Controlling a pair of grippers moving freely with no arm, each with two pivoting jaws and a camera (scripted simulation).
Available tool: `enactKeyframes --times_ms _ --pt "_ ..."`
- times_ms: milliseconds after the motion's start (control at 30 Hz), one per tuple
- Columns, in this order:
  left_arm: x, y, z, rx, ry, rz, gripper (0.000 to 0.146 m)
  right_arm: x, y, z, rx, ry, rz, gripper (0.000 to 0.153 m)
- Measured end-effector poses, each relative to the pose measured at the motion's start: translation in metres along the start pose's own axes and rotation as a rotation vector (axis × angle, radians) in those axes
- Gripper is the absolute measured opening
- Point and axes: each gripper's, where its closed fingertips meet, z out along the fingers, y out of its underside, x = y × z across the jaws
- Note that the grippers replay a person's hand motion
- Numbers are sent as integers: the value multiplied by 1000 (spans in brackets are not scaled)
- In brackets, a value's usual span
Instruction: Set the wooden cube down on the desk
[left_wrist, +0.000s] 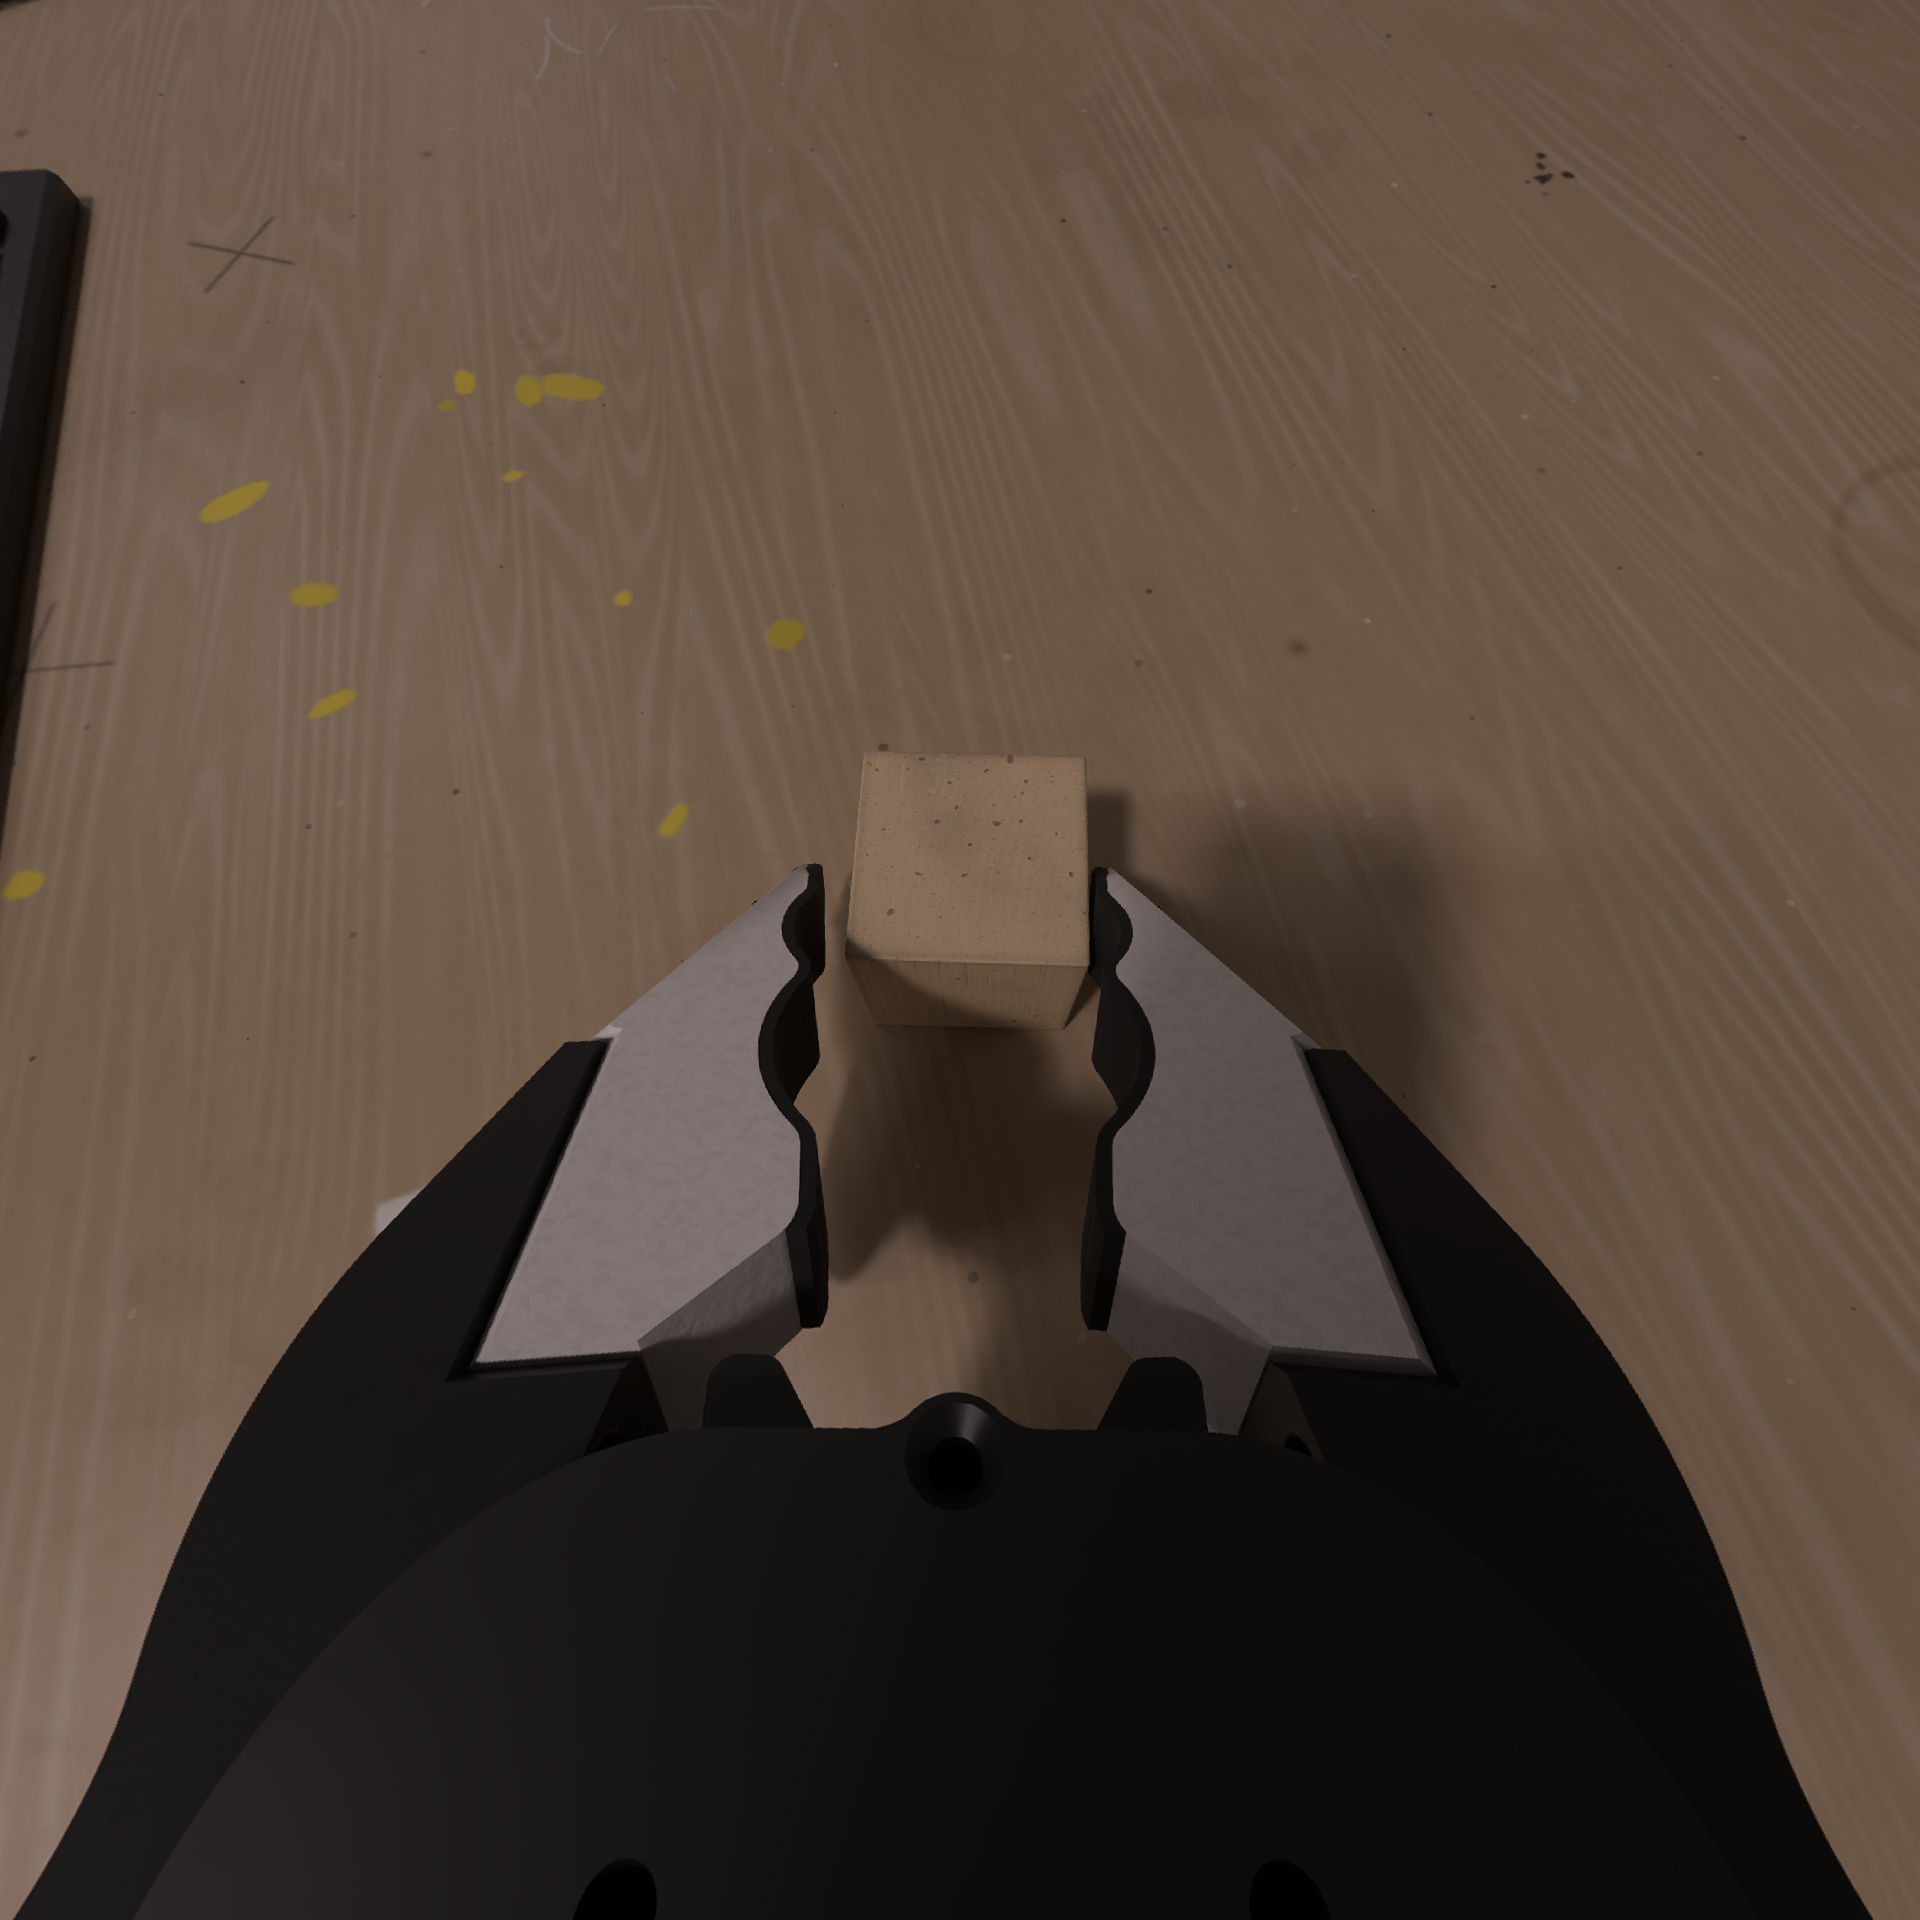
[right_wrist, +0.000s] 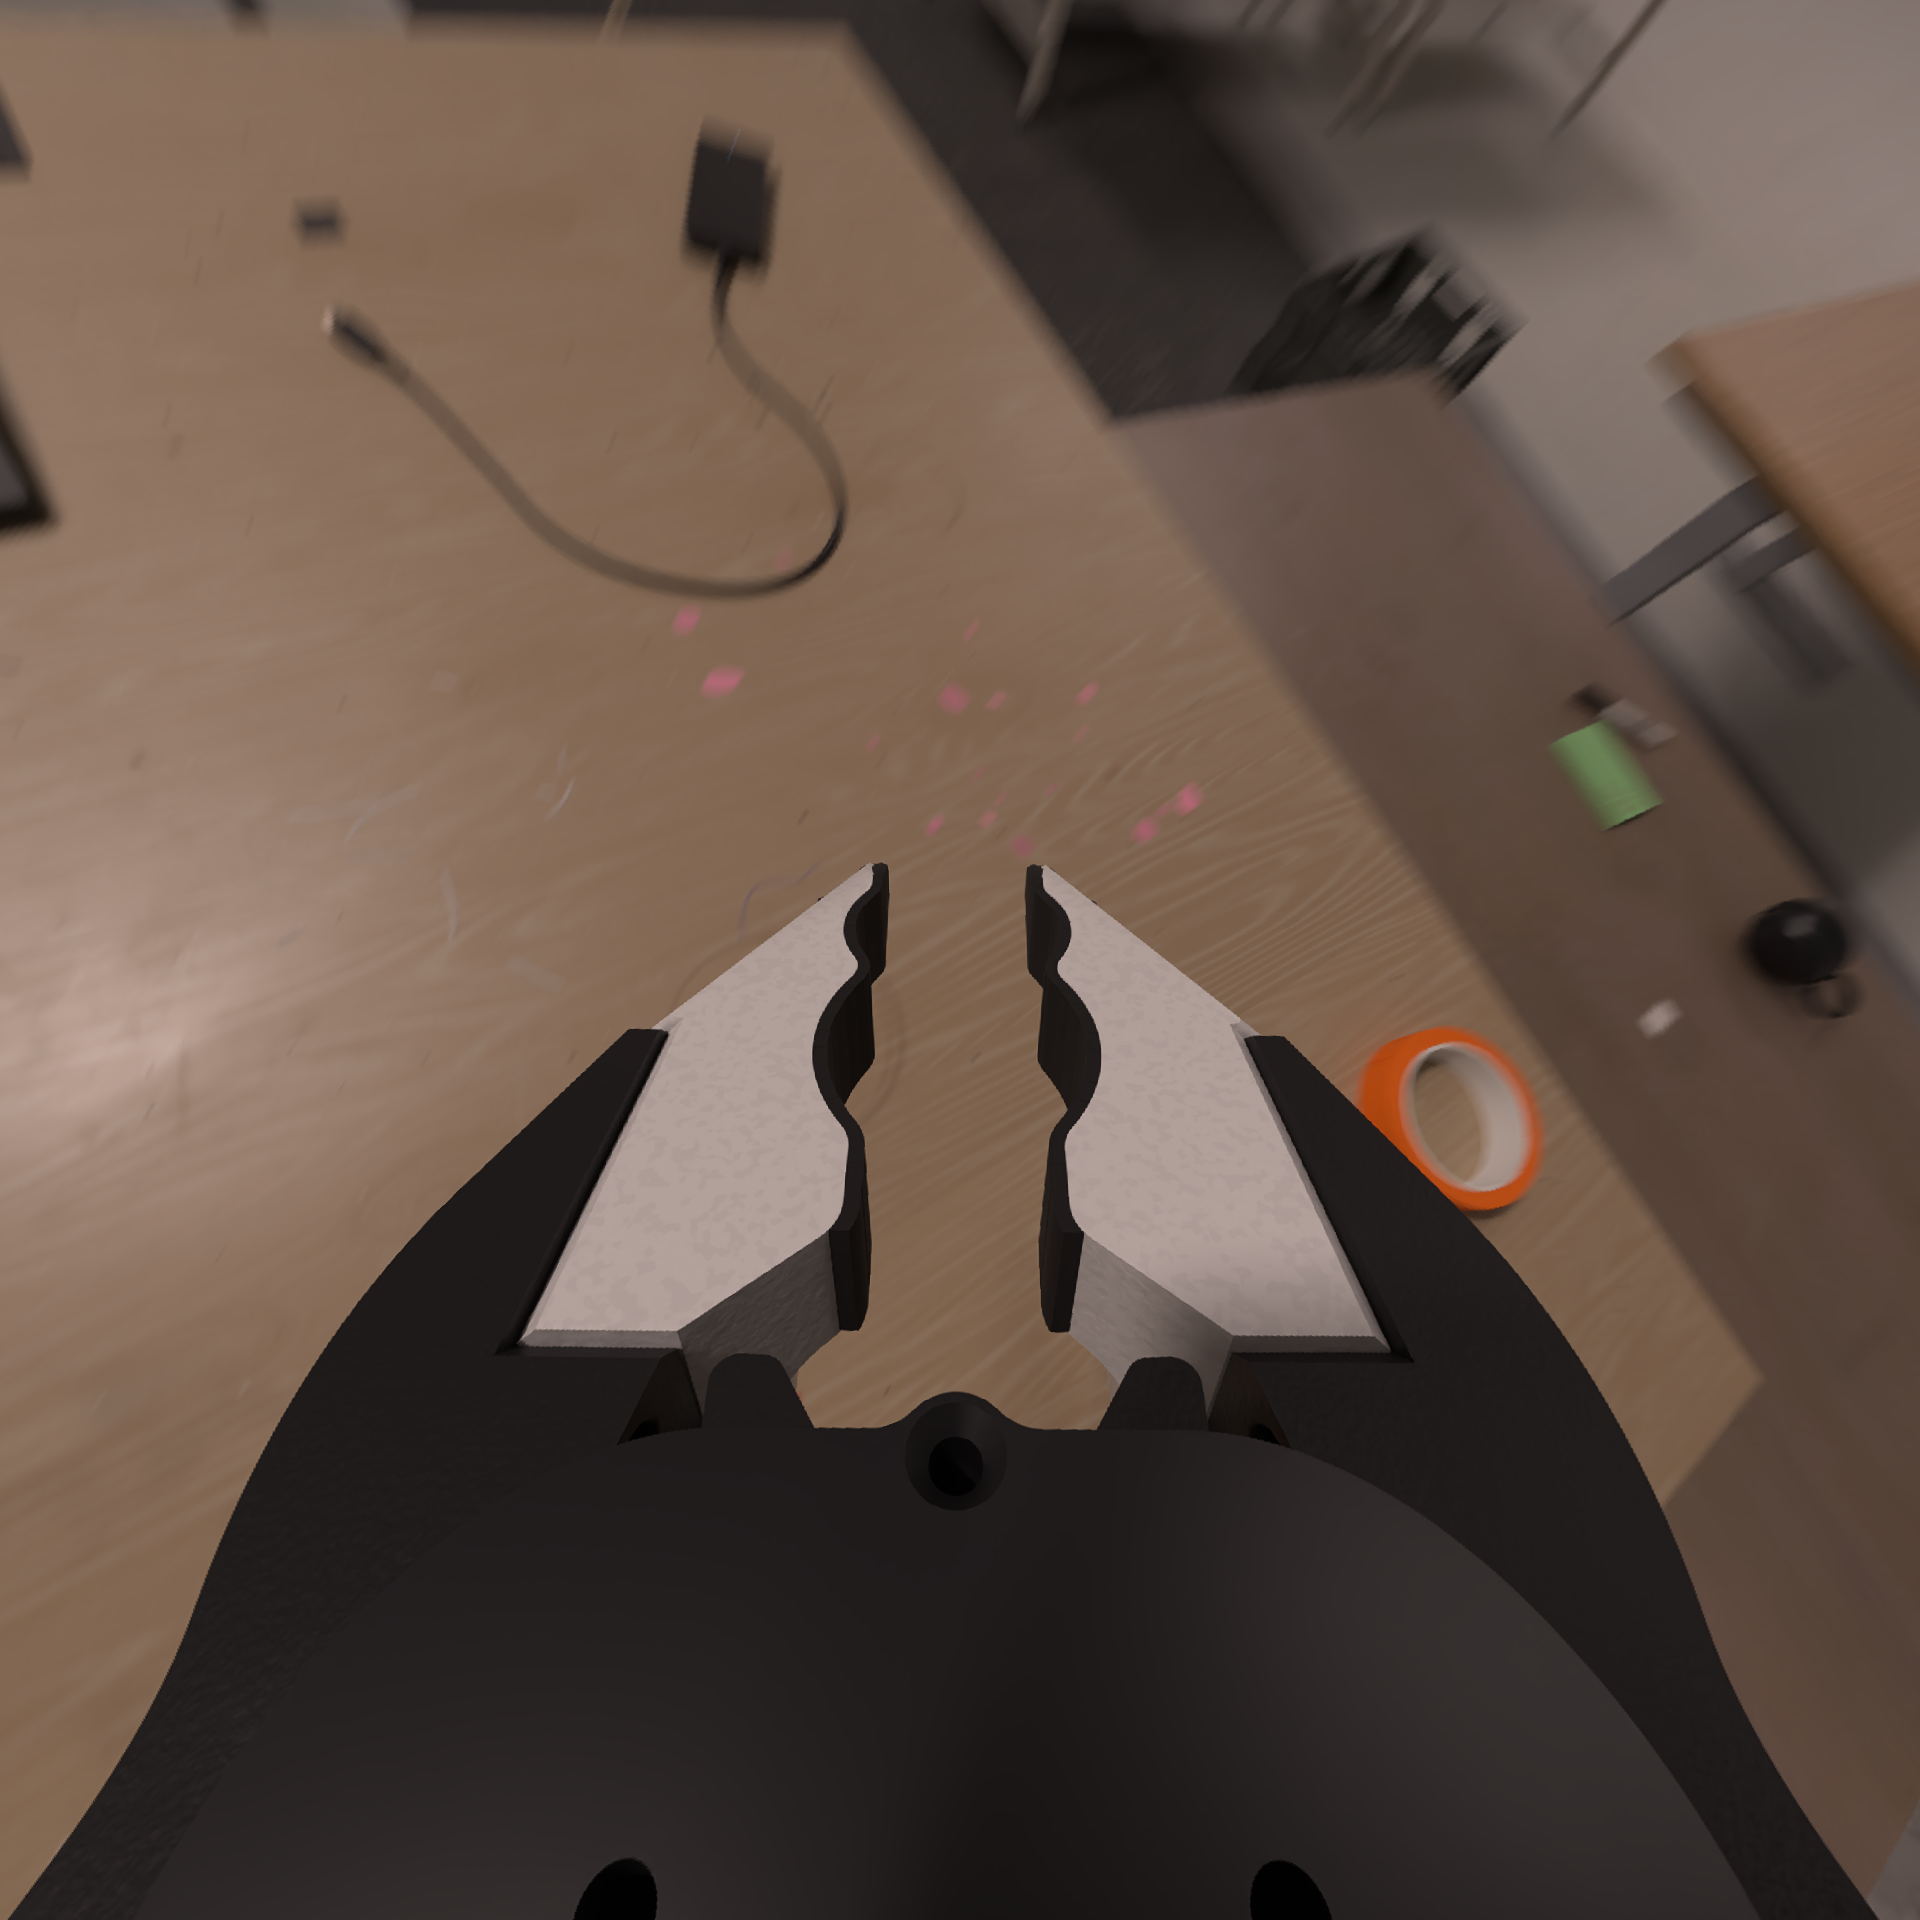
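Wooden cube (left_wrist: 968, 883) sits mid-frame on the desk (left_wrist: 1351, 468), between the left gripper (left_wrist: 959, 883) fingertips, which stand parted with slim gaps either side. Right gripper (right_wrist: 956, 883) hangs apart, fingers parted, holding nothing.

A wooden cube (left_wrist: 968, 883) rests on the desk (left_wrist: 1351, 520), between the left gripper's (left_wrist: 956, 883) parted fingertips. Paint spots (left_wrist: 540, 390) lie left of it. In the right wrist view, a charger with cable (right_wrist: 727, 208) lies ahead — a tape roll (right_wrist: 1455, 1117) at the right, near the desk edge.
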Motion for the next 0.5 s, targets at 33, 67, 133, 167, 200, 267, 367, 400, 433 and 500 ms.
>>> enactKeyframes --times_ms 33,67,133,167,200,267,367,400,433,500 --pt "0 0 0 0 -1 0 51 -7 10 8 -64 -55 -3 26" --pt "0 0 0 0 -1 0 51 -15 20 16 -121 -116 -8 27" --pt "0 0 0 0 -2 0 51 -33 37 34 -228 -237 -27 27" --pt "0 0 0 0 -2 0 51 -41 45 43 -277 -286 -30 27" --pt "0 0 0 -1 -2 0 51 -48 52 52 -316 -332 -26 27" --pt "0 0 0 -1 -3 2 51 -60 59 69 -348 -400 0 27" --pt "0 0 0 -1 -3 1 51 -71 75 80 -456 -455 26 26" --pt "0 0 0 -1 -3 1 51 -71 77 80 -478 -457 37 26" --pt "0 0 0 -1 -2 0 51 -70 73 78 -467 -445 49 25" --pt "0 0 0 -1 -2 0 51 -64 51 68 -354 -410 78 26"
